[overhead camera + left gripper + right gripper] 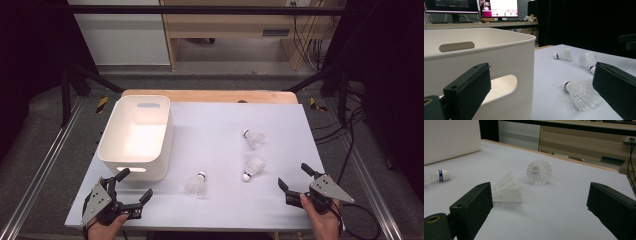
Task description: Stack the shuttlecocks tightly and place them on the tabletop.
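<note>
Shuttlecocks, three in number, lie loose on the white table top (pixel 220 125), each on its side and apart from the others: one (pixel 196 184) nearest the front edge, a second (pixel 252 167) right of centre, a third (pixel 253 138) behind it. A white bin (pixel 136 135) stands at the left of the table, its long side running front to back; its interior appears bare, so no item is judged stowed yet. The left gripper (pixel 131 188) rests at the front left corner, just beside the bin's near wall, jaws wide apart and holding nothing. The right gripper (pixel 294 177) sits at the front right, jaws likewise spread with nothing between them, pointed toward the two right-hand shuttlecocks. This placement suggests a start position, each hand covering its own side, with collection into the bin the likely work.
</note>
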Motion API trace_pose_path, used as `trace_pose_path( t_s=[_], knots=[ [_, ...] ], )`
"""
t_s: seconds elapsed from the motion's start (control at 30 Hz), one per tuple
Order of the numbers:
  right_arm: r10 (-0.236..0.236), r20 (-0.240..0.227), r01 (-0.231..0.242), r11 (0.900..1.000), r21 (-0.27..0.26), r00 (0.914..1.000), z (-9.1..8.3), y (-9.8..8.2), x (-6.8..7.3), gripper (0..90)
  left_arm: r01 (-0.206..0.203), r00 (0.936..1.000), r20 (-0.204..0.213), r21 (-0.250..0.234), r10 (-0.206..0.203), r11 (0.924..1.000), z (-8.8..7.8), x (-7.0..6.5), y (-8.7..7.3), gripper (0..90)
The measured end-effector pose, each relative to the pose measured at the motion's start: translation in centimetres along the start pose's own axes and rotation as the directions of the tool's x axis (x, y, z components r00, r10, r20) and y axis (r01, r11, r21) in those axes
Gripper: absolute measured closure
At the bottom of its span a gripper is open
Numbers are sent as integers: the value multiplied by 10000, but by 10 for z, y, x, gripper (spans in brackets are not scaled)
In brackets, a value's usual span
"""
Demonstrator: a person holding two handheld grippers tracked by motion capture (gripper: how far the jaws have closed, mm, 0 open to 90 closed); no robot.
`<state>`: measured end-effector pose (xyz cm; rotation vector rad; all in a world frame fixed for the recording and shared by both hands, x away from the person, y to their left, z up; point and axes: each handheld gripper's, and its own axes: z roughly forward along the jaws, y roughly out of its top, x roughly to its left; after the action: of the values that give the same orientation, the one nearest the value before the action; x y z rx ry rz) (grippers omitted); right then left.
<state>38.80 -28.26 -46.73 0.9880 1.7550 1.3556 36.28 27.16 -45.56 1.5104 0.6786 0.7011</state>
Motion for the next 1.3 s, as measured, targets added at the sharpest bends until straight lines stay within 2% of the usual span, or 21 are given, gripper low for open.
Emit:
trace_pose_path(
  t_s=[0.13,0.33,0.53,0.63,0.8,0.93,1.0,1.03,1.13,1.3],
  knots=[
    [-29,309,31,10000,-45,9995,1,-1,-2,59,22,10000,79,187,-24,9998,2,-3,1,16],
    [-175,310,175,9998,-11,9994,-1,-3,-3,57,-42,9997,256,270,35,9996,4,-10,3,23],
    [-118,474,120,9999,-35,9988,-6,-2,-2,58,-208,9989,436,677,179,9975,7,-18,2,25],
    [-213,522,212,9998,24,9984,-6,-1,-1,58,-462,9974,585,797,416,9958,8,-23,4,29],
    [-313,567,307,9995,116,9979,-6,-1,0,58,-947,9937,725,1377,854,9859,12,-34,4,41],
    [-361,573,350,9992,202,9977,-5,-1,0,58,-884,9914,1095,1584,715,9834,20,-42,4,49],
    [-409,583,395,9989,250,9975,-6,-1,0,58,-925,9907,1151,1725,732,9807,24,-44,3,57],
    [-423,596,410,9989,222,9973,-6,-1,0,58,-1081,9895,1175,2135,843,9709,32,-48,1,61],
    [-468,599,458,9988,187,9971,-6,-1,0,58,-1215,9880,1244,2640,911,9568,42,-55,-1,86],
    [-517,567,506,9985,204,9971,-5,-1,2,58,-1643,9826,1323,2950,1300,9413,55,-65,-1,170]
  ],
)
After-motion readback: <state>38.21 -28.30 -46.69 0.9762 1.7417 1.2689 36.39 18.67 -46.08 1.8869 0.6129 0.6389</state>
